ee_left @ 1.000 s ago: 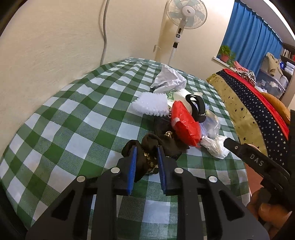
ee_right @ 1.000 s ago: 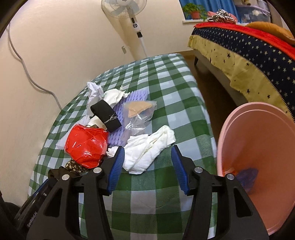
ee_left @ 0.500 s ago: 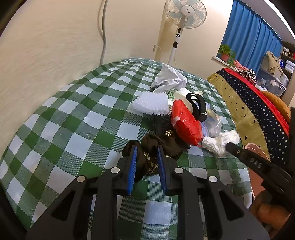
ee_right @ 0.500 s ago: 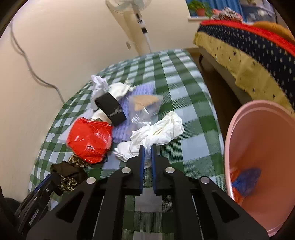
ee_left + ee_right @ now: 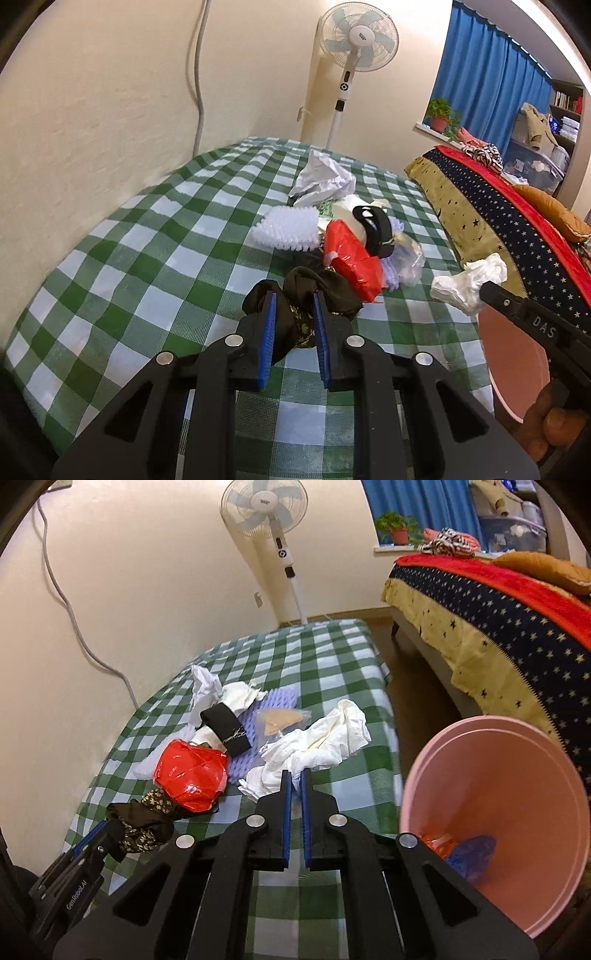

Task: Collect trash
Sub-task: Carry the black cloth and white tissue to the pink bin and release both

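A pile of trash lies on the green checked table (image 5: pixel 122 258). My left gripper (image 5: pixel 294 299) is shut on a dark brown flowered wrapper (image 5: pixel 317 291), which also shows in the right wrist view (image 5: pixel 142 821). My right gripper (image 5: pixel 295 775) is shut on a crumpled white tissue (image 5: pixel 317 746) and holds it lifted off the table; it also shows in the left wrist view (image 5: pixel 467 282). A red plastic bag (image 5: pixel 190 775), a black band (image 5: pixel 225 729) and a clear bag (image 5: pixel 282 722) remain in the pile. The pink bin (image 5: pixel 517 812) stands to the right.
Crumpled white paper (image 5: pixel 323 177) and a white bristly piece (image 5: pixel 288 230) lie farther back. A purple mat (image 5: pixel 273 705) lies under the pile. A standing fan (image 5: pixel 356 44) is behind the table. A bed (image 5: pixel 498 602) stands to the right. The bin holds blue and orange scraps (image 5: pixel 469 853).
My right gripper closed on the white tissue and lifted it up and right, toward the bin. My left gripper stayed shut on the dark wrapper.
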`<state>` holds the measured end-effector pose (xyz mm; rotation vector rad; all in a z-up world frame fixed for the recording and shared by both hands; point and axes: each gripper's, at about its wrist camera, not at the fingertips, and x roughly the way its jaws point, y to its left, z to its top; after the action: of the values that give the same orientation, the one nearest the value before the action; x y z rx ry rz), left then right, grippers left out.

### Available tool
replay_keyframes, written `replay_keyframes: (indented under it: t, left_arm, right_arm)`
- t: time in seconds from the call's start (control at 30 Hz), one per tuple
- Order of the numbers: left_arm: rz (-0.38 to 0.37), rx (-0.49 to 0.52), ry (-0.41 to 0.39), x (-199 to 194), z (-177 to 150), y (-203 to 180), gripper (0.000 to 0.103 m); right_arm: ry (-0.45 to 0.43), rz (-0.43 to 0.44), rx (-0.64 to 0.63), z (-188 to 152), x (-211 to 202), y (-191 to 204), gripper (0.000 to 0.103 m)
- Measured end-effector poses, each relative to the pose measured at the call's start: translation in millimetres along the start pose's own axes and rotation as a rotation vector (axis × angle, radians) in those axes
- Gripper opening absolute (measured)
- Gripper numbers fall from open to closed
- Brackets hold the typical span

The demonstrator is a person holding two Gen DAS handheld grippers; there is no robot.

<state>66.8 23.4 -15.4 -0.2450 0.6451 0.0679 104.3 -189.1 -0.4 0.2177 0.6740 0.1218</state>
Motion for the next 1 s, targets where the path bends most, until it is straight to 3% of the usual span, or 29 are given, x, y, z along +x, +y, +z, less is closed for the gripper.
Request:
replay_keyframes:
  t: [0.07,0.47,1.0]
  left_arm:
    - [-0.004,0.004,-0.007,-4,1,-2,0.007]
    - [-0.044,-0.039,0.012,-17,-6,4,0.007]
    - [-0.082,0.008,-0.056,-42,4,-8,0.004]
  right_arm:
    - [-0.015,-0.012,0.0,0,-8,-3,0.005]
    - [-0.05,-0.043,-0.006,-4,-37,-9,0.005]
    - [-0.112,-0.087,-0.02,2,-70,-17,0.005]
